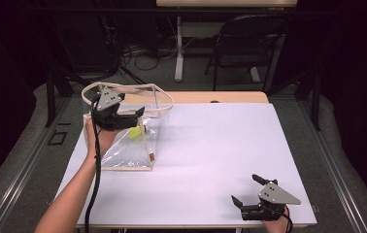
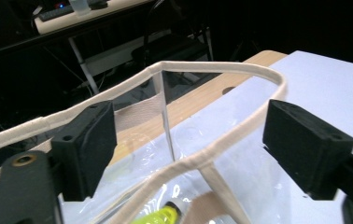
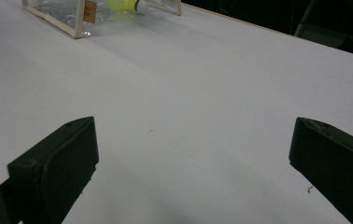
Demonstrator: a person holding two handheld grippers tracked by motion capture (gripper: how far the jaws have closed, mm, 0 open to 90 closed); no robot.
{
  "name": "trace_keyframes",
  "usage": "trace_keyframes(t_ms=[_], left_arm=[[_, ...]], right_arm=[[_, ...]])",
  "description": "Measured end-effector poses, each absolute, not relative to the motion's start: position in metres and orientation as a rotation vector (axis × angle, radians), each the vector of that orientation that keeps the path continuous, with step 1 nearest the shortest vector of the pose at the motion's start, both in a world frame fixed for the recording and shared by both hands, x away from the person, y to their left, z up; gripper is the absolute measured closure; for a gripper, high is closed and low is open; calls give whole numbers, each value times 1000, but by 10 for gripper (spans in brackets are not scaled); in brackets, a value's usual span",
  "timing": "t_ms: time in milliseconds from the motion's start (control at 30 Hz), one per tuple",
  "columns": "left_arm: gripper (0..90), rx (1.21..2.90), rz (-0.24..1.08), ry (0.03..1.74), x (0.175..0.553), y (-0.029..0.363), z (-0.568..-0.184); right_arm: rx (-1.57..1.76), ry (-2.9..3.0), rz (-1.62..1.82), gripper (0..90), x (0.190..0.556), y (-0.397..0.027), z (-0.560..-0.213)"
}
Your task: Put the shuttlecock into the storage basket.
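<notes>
**Loosely does it: open jaws hovering over a clear tote's rim**

Right now the left gripper (image 1: 134,115) is hanging over the mouth of the clear plastic tote bag (image 1: 123,145), its jaws standing wide apart with nothing pressed between the pads. In the left gripper view the cream webbing rim (image 2: 221,67) is looping between and beyond the two black jaws, and one cream handle strap (image 2: 184,165) is crossing below them without touching either pad. A yellow-green object (image 1: 134,132) is lying inside the bag, just beneath the gripper; what it is I cannot tell.

The bag is standing at the left of the white table (image 1: 220,155), near its far edge, well apart from the right gripper (image 1: 245,188). That one is sitting low at the near right corner, jaws spread and empty over bare tabletop.

Judging by the looks of it, the tote is going to feel light and floppy: thin film walls that are likely to be slippery and to buckle under a pinch. The stitched webbing looks like the firmer, better-gripping part, so the rim or a strap seems the sensible hold.
</notes>
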State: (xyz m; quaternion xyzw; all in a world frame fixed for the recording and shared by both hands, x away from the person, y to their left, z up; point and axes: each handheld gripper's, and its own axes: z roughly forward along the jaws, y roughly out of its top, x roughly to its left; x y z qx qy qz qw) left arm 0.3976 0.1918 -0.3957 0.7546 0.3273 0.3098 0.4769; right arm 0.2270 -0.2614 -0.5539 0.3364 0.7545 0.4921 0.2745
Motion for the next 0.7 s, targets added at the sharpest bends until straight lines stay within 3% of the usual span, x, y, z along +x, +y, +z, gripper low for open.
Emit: trace_keyframes(t_ms=[700], left_arm=[[3,1895,723,746,357,192,-408]], right_arm=[[908,2027,1334,11,226,-263,-555]])
